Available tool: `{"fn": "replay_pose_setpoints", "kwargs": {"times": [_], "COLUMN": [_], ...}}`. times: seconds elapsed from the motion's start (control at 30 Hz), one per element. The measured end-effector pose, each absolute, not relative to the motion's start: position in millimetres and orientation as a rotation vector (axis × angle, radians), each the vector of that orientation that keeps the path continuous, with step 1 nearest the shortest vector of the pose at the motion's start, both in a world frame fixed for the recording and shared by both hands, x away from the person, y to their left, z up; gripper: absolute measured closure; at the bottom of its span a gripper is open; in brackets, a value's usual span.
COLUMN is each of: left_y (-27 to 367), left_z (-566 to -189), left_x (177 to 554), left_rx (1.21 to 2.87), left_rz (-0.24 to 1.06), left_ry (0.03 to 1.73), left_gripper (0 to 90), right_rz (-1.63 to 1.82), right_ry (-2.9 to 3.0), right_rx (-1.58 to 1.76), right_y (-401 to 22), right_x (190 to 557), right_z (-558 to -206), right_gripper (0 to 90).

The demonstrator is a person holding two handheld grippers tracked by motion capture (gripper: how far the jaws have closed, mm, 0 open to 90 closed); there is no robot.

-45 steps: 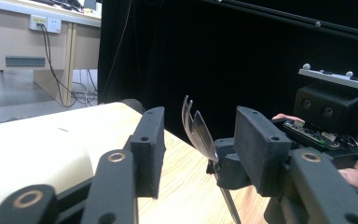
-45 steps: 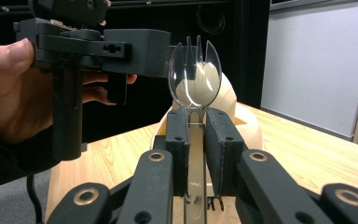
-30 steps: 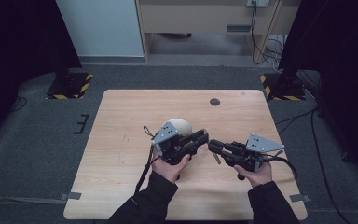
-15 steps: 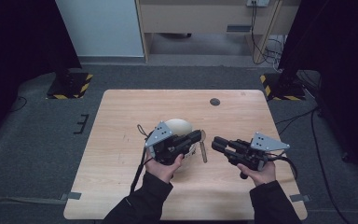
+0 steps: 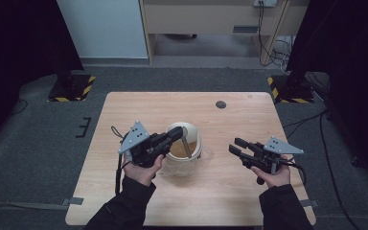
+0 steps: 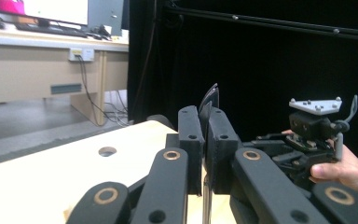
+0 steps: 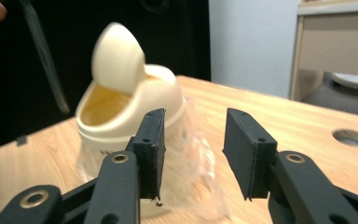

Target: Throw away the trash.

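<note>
Near the middle of the high view, my left gripper (image 5: 175, 134) hangs just over the mouth of the small cream bin (image 5: 184, 158), its jaws pinched tight on a thin dark strip (image 6: 208, 105); in the left gripper view that flat piece stands up between the two pads and pokes out past their tips, and in the upper left of the right gripper view its lower end (image 7: 44, 51) slants down toward the bin's opening. The bin (image 7: 126, 112) sits on the wooden table (image 5: 230, 201), slightly left of centre in the high view, with its swing flap (image 7: 116, 58) tipped back so the yellowish inside shows, and a clear plastic liner (image 7: 191, 163) bunches around its base (I cannot tell how far the strip's tip already reaches inside). My right gripper (image 5: 237, 146) rests low at the right of the high view, jaws spread and holding nothing, well apart from the bin but pointed at it. I judge the step in hand to be dropping the strip into the bin: it is held above the opening and not yet let go. The next move, as I read it, calls for lowering the left gripper a little so the strip clears the flap and rim, then easing the jaws apart to release it, with the right gripper ready to steady the light bin should it tip or slide.
</note>
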State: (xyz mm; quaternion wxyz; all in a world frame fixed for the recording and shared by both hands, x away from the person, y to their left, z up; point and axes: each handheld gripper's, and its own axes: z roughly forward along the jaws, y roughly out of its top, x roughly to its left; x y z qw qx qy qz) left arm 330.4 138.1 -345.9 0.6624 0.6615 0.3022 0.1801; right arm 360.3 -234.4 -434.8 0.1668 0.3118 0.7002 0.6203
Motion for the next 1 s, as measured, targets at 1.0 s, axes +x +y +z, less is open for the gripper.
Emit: {"fn": "replay_pose_setpoints", "kwargs": {"times": [1.0], "left_y": [144], "left_z": [-390], "left_x": [348], "left_rx": [1.613], "left_rz": [0.447], "left_ry": [0.684], "left_gripper": [80.1], "right_rz": [1.65], "right_ry": [2.023], "right_rx": [0.937], "right_y": [-245], "right_x": [367], "right_z": [-455], "right_gripper": [53.8]}}
